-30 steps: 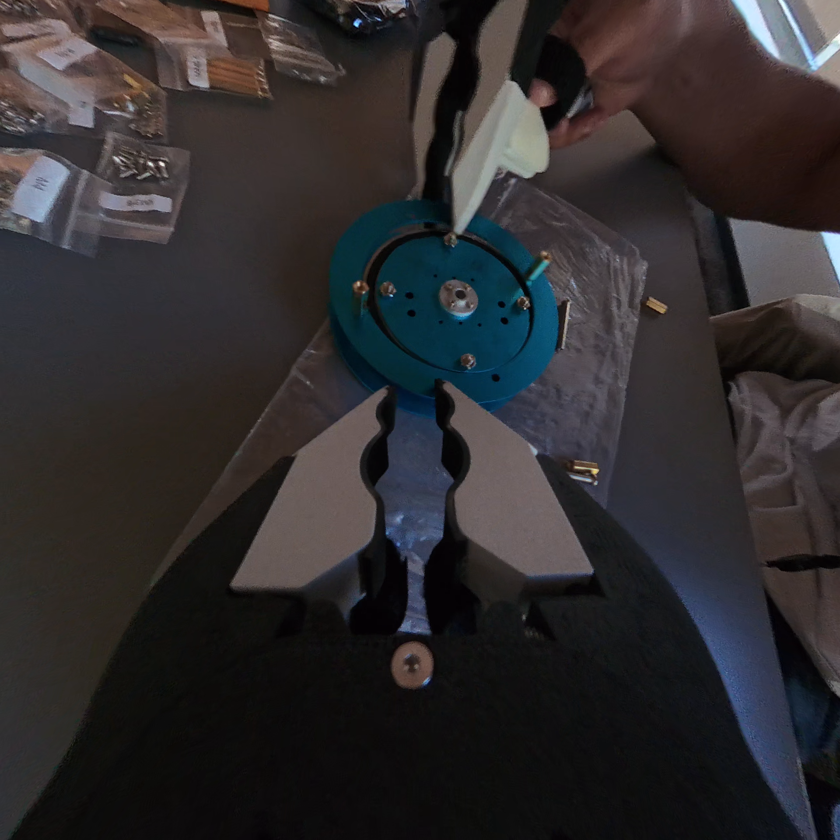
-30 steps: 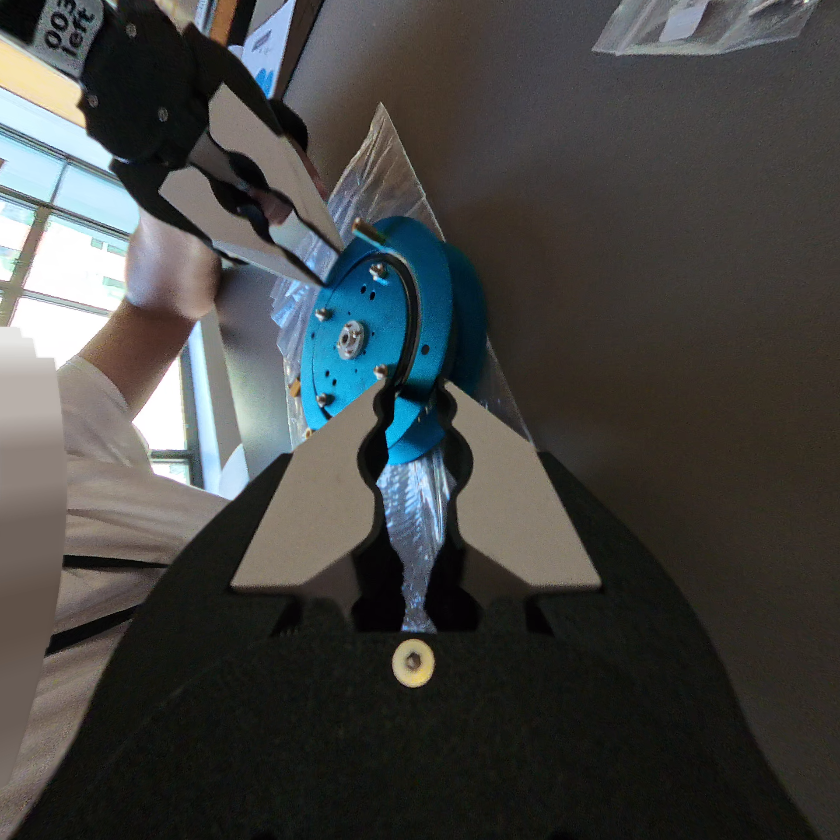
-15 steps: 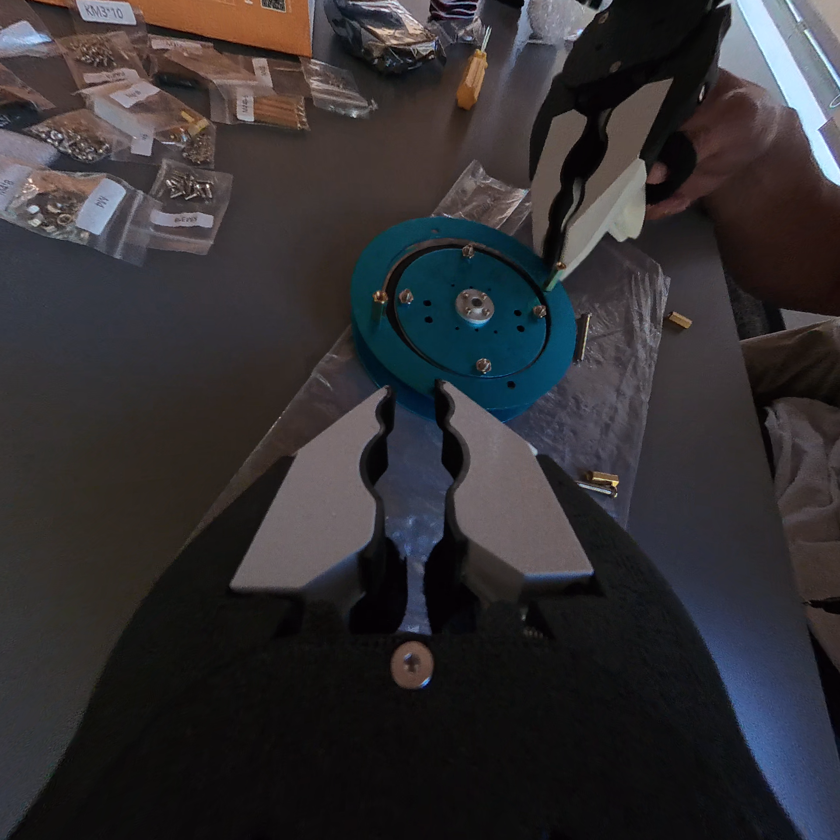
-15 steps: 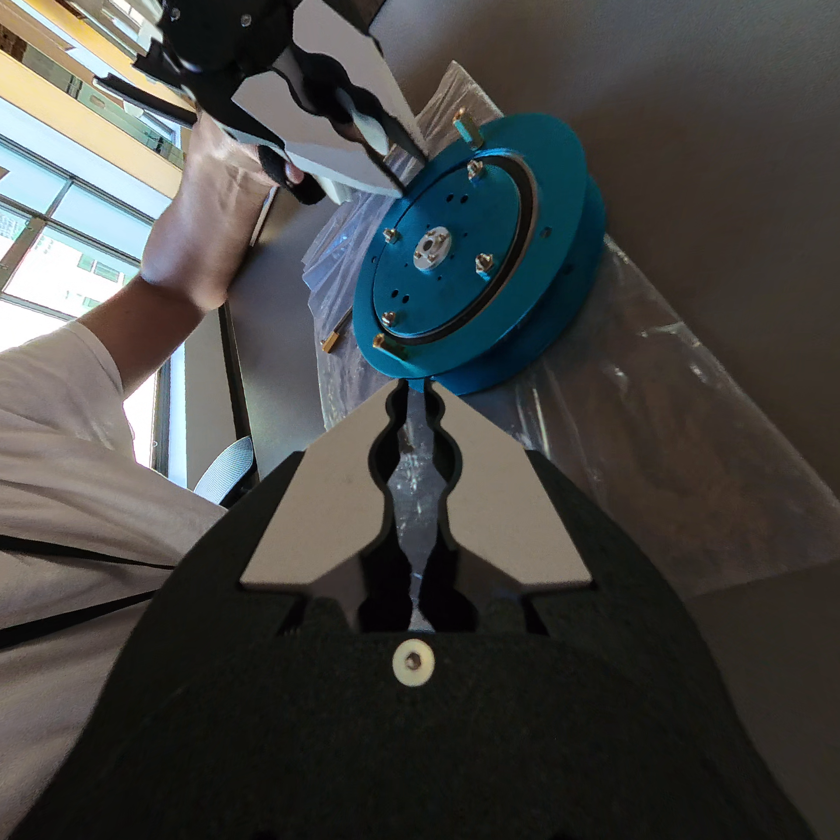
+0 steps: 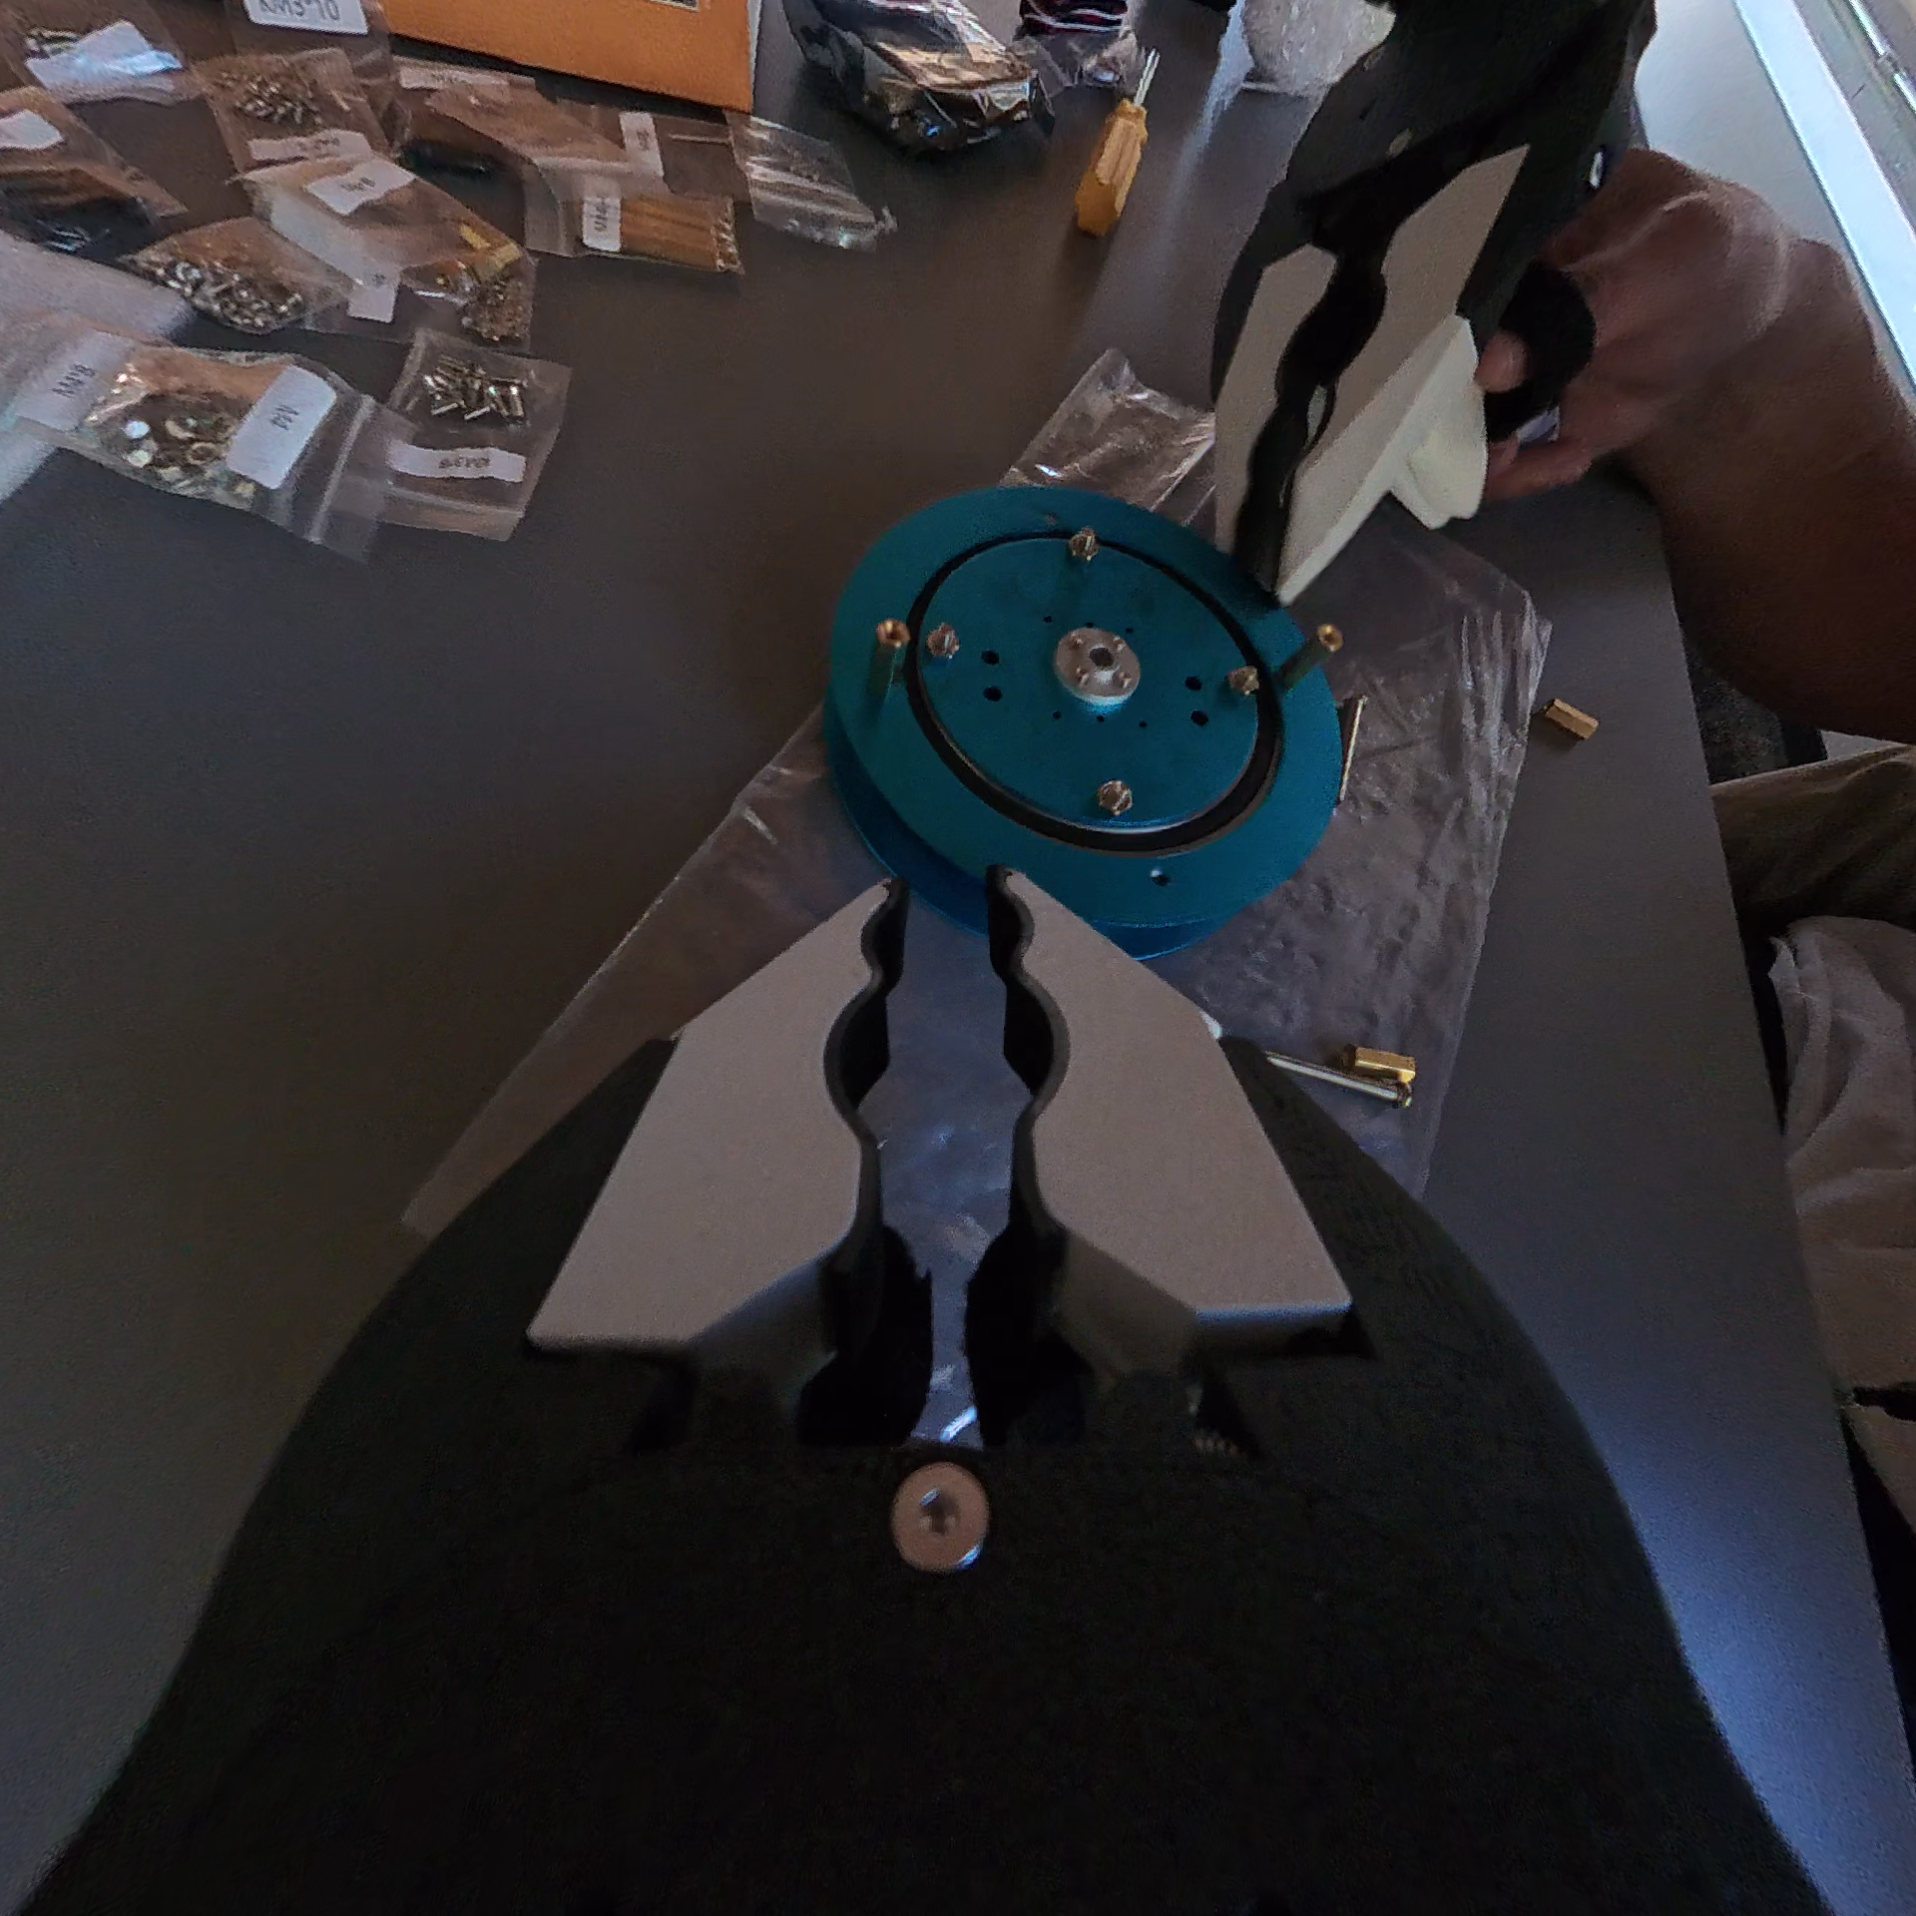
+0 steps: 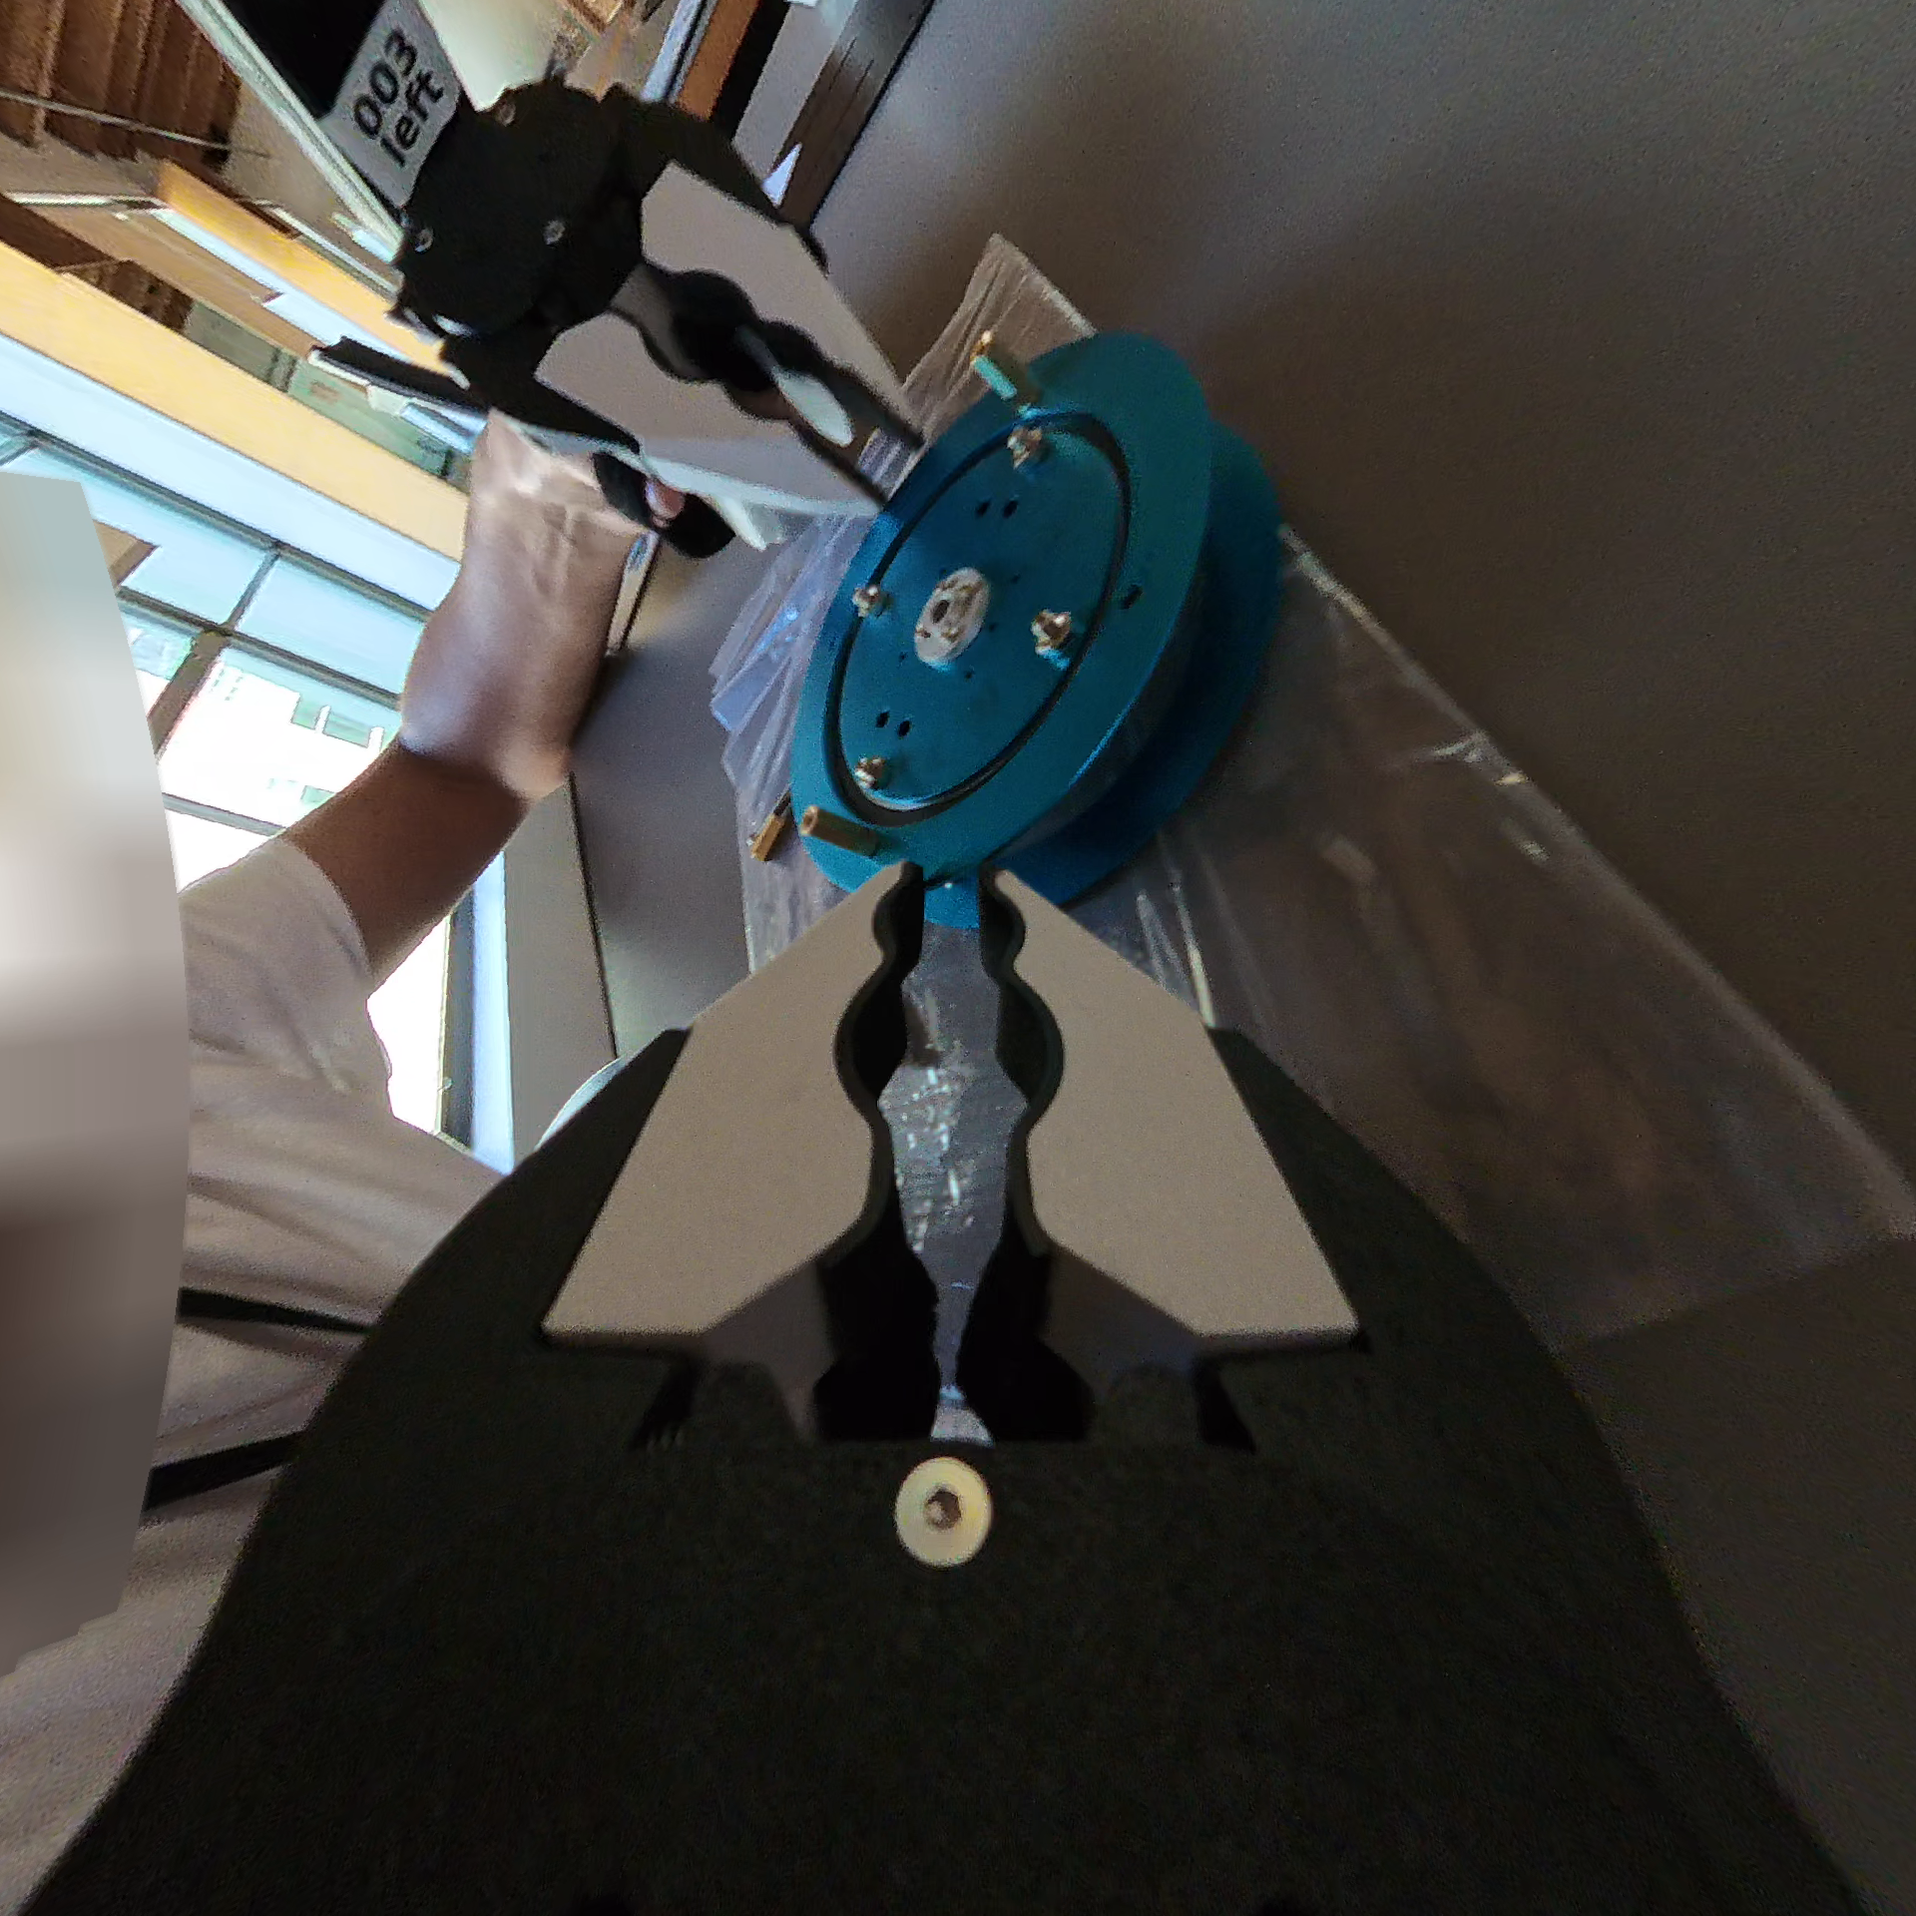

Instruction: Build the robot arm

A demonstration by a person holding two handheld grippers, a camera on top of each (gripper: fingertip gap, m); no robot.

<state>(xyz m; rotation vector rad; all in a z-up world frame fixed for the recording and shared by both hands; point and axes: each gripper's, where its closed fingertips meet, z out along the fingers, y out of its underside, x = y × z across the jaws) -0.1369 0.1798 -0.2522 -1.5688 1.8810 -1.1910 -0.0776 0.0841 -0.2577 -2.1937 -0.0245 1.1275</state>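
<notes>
your dark table [image 5: 311, 829] fills most of the left wrist view, and on it, right of centre, lies a crinkled clear plastic sheet [image 5: 1400, 933] with the blue disc assembly [image 5: 1078, 715] resting on top. that assembly is two stacked round blue plates, the upper face carrying a black ring [image 5: 1223, 819], a silver hub [image 5: 1097, 660] at its middle, small drilled holes, and brass nuts and standoffs [image 5: 890, 653] standing up around the edge. your left gripper [image 5: 944, 886] sits at lower centre of its view, tips parted by a narrow gap with nothing between them, just short of the disc's near rim. your right gripper [image 5: 1270, 570] comes in from the upper right of that view, held in your hand [image 5: 1659, 332]; its tips point down at the disc's far rim, and whether they touch it you cannot tell. in the right wrist view the disc [image 6: 995, 643] appears tilted at upper centre, and the right gripper [image 6: 954, 881] shows a slim gap, holding nothing, its tips at the disc's edge; the left gripper [image 6: 871, 467] reaches in from the upper left. clear bags of small hardware [image 5: 259, 415] crowd the upper left of the left wrist view, an orange box [image 5: 581, 41] sits at the top edge, a small yellow-handled tool [image 5: 1109, 176] lies beside it, and loose brass standoffs [image 5: 1369, 1068] lie on the sheet's right side.
</notes>
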